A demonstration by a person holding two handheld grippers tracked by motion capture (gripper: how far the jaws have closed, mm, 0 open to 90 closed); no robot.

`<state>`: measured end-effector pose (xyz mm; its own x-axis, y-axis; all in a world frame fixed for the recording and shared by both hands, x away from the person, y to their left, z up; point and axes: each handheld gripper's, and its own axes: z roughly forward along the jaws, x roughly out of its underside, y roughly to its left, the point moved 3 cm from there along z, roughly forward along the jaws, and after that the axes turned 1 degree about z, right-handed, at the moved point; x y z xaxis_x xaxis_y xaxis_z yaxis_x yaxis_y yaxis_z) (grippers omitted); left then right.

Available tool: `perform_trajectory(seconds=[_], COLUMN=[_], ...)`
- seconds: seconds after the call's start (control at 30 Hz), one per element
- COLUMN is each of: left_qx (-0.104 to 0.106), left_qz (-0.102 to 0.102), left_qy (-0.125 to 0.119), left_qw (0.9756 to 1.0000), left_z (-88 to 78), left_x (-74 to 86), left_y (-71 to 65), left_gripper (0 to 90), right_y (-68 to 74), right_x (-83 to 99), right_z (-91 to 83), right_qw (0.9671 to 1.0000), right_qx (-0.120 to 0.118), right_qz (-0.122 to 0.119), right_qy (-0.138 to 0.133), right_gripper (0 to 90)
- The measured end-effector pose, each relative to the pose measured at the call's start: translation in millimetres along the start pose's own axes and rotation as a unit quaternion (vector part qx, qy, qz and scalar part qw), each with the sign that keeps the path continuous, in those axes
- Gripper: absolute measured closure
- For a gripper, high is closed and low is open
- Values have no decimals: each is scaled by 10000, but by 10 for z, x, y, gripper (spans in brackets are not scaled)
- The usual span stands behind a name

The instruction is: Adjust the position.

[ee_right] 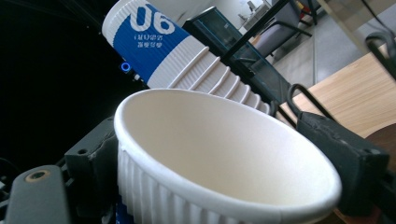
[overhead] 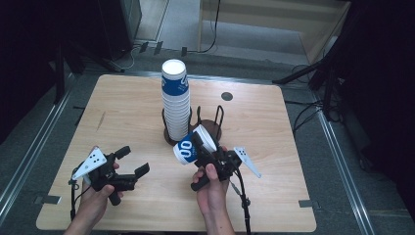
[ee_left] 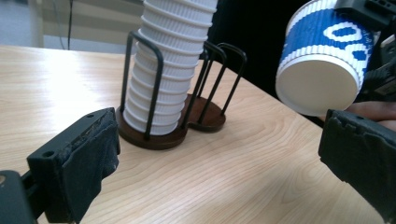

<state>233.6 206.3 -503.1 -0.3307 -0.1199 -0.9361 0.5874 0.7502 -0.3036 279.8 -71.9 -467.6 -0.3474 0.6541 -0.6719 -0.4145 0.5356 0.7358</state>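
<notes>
A tall stack of blue-and-white ribbed paper cups (overhead: 175,98) stands upside down in the left bay of a dark wire cup rack (overhead: 210,128) at mid-table. My right gripper (overhead: 205,149) is shut on a single paper cup (overhead: 193,145), tilted with its base toward the left. In the right gripper view that cup's open mouth (ee_right: 224,154) sits between the black jaws, with the stack (ee_right: 187,60) behind it. My left gripper (overhead: 133,161) is open and holds nothing, low over the table's front left. Its view shows the stack (ee_left: 166,70), the rack (ee_left: 205,112) and the held cup (ee_left: 322,60).
The light wooden table (overhead: 122,112) has a small round grommet (overhead: 226,96) near its far edge. The rack's right bay (ee_left: 208,109) holds no cups. Cables and dark stands lie on the floor beyond the table. A cable trails from the right gripper toward the front edge.
</notes>
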Motion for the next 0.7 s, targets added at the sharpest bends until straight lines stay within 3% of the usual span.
perform_trajectory(seconds=[0.17,0.37,0.53,0.7], left_qx=[-73,-195,-298,-507], left_qz=[26,23,92,112], left_qy=[155,252,440,471], left_qw=[9999,9995,9985,9975], left_z=[0,-8,-12,-25], left_x=[59,107,168,223], left_y=[70,158,251,339], left_gripper=[0,0,0,0], right_y=[-26,-60,-80,-81], right_x=[-43,-82,-88,-75], right_z=[-26,-60,-75,-85], right_qw=[9993,9957,9892,9818], right_qx=[99,271,446,553], right_qz=[-351,-885,-1395,-1815], right_qy=[-63,-49,-48,-30], right_gripper=[137,137,137,137])
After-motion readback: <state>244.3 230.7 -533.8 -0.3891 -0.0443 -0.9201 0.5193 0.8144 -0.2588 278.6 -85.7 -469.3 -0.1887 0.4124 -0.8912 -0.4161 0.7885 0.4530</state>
